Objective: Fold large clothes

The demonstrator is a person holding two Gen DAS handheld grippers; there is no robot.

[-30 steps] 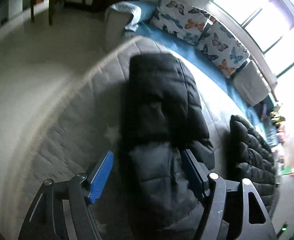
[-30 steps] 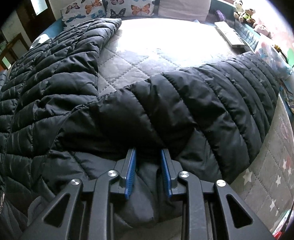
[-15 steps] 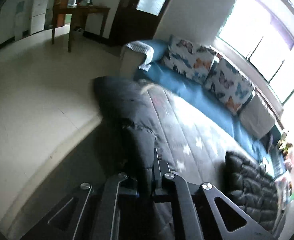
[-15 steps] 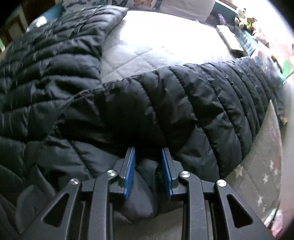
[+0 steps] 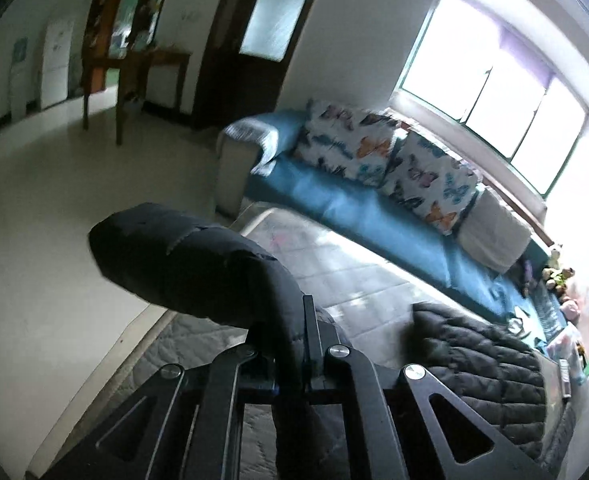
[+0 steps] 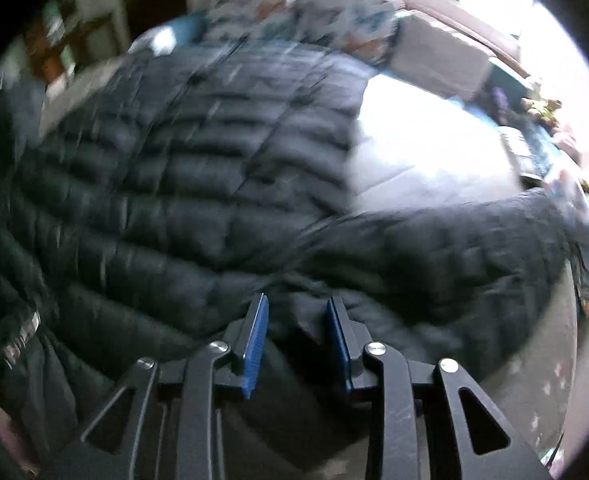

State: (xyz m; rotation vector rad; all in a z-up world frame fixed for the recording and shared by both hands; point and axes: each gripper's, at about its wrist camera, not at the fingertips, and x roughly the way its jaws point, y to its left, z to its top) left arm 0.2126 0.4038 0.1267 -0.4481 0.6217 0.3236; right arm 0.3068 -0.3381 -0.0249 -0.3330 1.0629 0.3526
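A large black quilted puffer jacket [image 6: 182, 184] lies spread on a grey quilted mattress [image 5: 334, 276]. My left gripper [image 5: 290, 320] is shut on a jacket sleeve [image 5: 182, 264] and holds it lifted above the mattress edge; the sleeve end sticks out to the left. Another part of the jacket [image 5: 482, 364] lies on the mattress at the right. My right gripper [image 6: 296, 312] is clamped on a fold of the jacket's near edge [image 6: 294, 320], with the fabric bunched between the blue pads [image 6: 256, 340]. The right wrist view is motion-blurred.
A blue sofa [image 5: 358, 208] with butterfly cushions [image 5: 374, 152] runs behind the mattress under a bright window [image 5: 494, 80]. Pale floor [image 5: 54, 208], a wooden table [image 5: 142, 68] and a dark door [image 5: 246, 48] lie to the left. Toys and small items [image 5: 562, 304] crowd the far right.
My left gripper closed on the sleeve and lifted it up off the mattress. My right gripper kept its hold and swung, pulling the jacket's near edge; the view is blurred now.
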